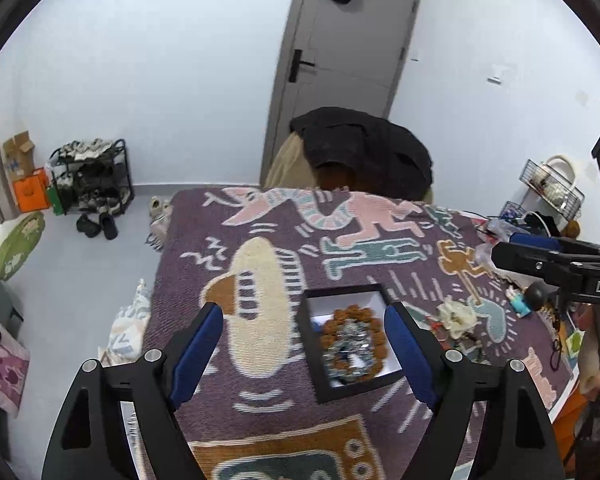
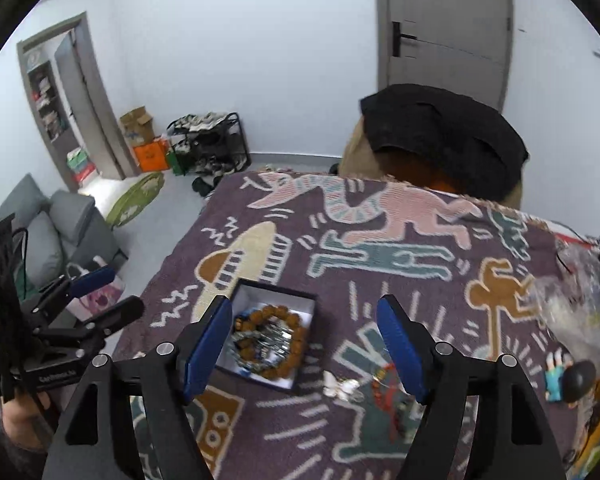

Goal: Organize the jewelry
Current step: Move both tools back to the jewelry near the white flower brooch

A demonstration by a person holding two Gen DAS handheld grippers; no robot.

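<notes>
A black box (image 1: 314,360) with a white lining sits on the patterned purple cloth (image 1: 260,412). It holds a brown bead bracelet (image 1: 374,322) and a grey bead bracelet (image 1: 340,350). My left gripper (image 1: 304,352) is open and empty above the box. In the right wrist view the box (image 2: 296,296) with the brown bracelet (image 2: 296,336) lies left of centre. My right gripper (image 2: 304,348) is open and empty above the cloth. Loose jewelry lies below it: a white butterfly piece (image 2: 340,390) and red beads (image 2: 384,384).
A white scrunchie (image 1: 458,316), a small blue figure (image 1: 518,302) and a black ball (image 1: 536,294) lie on the right of the cloth. A clear bag (image 2: 580,300) sits at the far right. A chair with a black jacket (image 1: 364,148) stands behind the table.
</notes>
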